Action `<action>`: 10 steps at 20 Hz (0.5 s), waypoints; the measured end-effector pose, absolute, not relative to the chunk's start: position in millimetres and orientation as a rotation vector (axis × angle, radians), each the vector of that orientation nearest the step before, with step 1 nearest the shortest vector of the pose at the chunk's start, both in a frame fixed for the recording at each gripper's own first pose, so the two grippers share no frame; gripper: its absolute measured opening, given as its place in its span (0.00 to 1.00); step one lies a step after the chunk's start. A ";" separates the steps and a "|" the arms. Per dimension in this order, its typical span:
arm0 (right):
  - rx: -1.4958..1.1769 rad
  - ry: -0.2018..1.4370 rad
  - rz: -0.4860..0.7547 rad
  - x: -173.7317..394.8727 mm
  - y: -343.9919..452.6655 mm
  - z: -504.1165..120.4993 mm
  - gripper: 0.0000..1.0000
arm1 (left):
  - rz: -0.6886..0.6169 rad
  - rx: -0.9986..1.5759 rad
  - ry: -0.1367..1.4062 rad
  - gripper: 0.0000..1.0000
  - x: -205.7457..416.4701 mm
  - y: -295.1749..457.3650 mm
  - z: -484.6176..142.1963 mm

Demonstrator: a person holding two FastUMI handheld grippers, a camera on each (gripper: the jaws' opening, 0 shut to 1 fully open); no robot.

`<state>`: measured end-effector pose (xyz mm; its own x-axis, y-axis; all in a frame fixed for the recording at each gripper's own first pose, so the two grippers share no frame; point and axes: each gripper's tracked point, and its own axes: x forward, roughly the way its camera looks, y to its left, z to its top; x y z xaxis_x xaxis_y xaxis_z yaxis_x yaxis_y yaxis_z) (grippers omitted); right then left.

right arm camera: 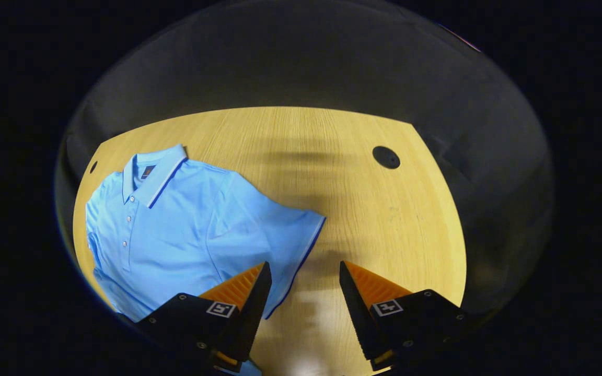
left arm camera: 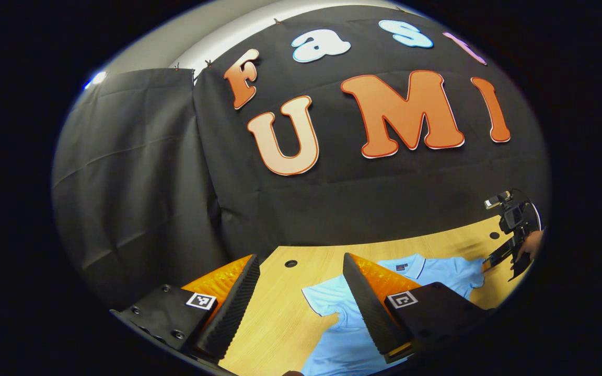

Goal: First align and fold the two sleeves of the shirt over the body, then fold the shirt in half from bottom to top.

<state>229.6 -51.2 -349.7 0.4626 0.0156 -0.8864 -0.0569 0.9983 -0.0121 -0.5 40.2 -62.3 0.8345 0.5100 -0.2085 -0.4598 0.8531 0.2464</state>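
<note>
Folding the 2 sleeves comes first, and neither is folded yet, so work from the big picture down. Your surface carries the shirt lying flat and face up, collar toward the far edge, with bare wood to one side of it. Before you grip anything, check that the body lies smooth, since any wrinkle there will be trapped under the sleeves.

In the right gripper view, the right sleeve spreads outward with its trimmed hem just ahead of your right tool, which is released with its jaws wide apart and holding nothing. Bring it down over that hem near the outer corner, so 1 finger slides under the cloth and the other lands on top, then pinch only the sleeve layer.

In the left gripper view, your left tool is also released and empty, hanging above the surface with the left sleeve between its fingers and a little beyond. Lower it toward that sleeve's hem in the same way.

Carry both sleeves inward together, I would judge, keeping their hems level so they meet evenly over the buttons.
</note>
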 end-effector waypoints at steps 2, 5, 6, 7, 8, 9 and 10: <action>-0.005 1.130 0.033 231.5 -45.8 -359.5 0.75 | 0.530 0.195 0.279 1.00 -3.6 40.7 -62.2; 0.026 1.173 0.011 234.5 -44.0 -367.5 0.62 | 0.544 0.197 0.287 1.00 -4.7 41.7 -62.4; 0.037 1.188 0.004 235.2 -42.5 -369.7 0.59 | 0.546 0.196 0.289 1.00 -5.3 40.6 -61.9; 0.050 1.206 0.000 233.2 -40.6 -372.1 0.56 | 0.546 0.196 0.290 1.00 -3.8 41.2 -61.8; 0.061 1.226 -0.005 231.6 -37.9 -375.4 0.49 | 0.545 0.198 0.290 1.00 -4.4 39.4 -63.0; 0.072 1.224 -0.014 230.1 -37.6 -374.1 0.43 | 0.544 0.202 0.288 1.00 -3.7 38.5 -61.5; 0.076 1.232 -0.019 234.3 -35.7 -376.1 0.41 | 0.543 0.205 0.287 1.00 -4.9 35.9 -59.8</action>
